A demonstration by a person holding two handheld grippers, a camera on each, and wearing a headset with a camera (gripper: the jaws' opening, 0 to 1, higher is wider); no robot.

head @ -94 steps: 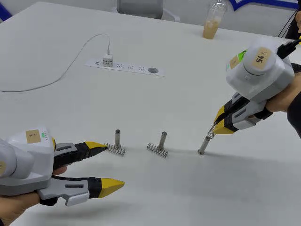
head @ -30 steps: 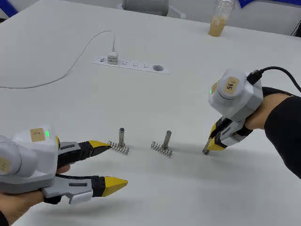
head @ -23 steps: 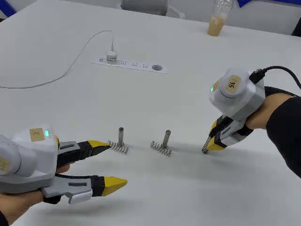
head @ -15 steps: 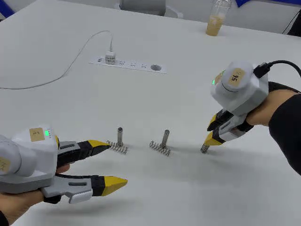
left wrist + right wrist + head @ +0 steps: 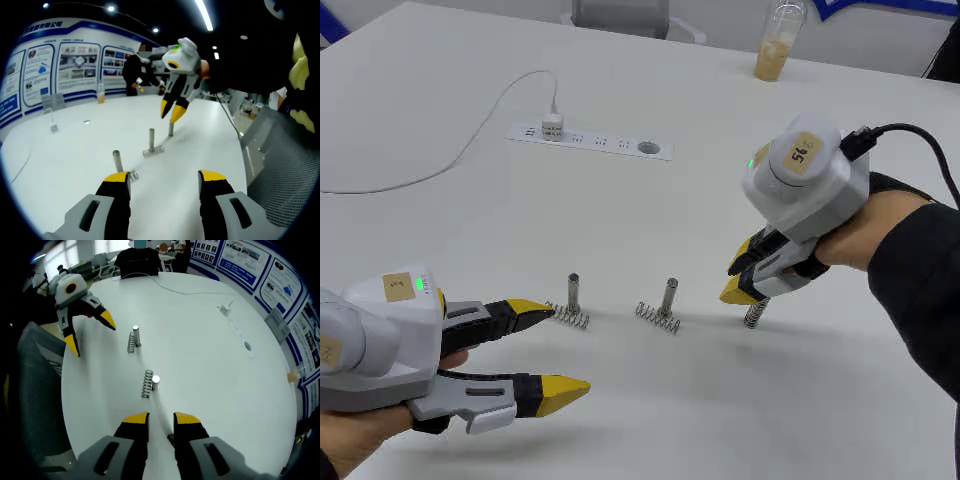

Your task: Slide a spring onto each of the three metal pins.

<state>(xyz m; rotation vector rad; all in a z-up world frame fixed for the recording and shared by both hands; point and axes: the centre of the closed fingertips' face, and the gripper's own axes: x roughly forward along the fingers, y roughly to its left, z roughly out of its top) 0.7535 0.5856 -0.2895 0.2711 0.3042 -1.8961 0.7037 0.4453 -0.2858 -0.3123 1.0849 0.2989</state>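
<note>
Right claw (image 5: 731, 283) now up off the spring-sleeved right pin (image 5: 754, 314).

Left gripper (image 5: 165, 177): jaws stood wide apart, empty, over white table (image 5: 75, 150). Spring (image 5: 133, 175) lay at base of near pin (image 5: 117, 161). Second spring (image 5: 154, 150) lay by middle pin (image 5: 151, 139). Right gripper (image 5: 169, 116) hovered just above far pin (image 5: 171, 130).

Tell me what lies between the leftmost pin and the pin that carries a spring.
The middle pin stands there upright, with a loose spring lying on the table at its foot. The head view shows this.
</note>
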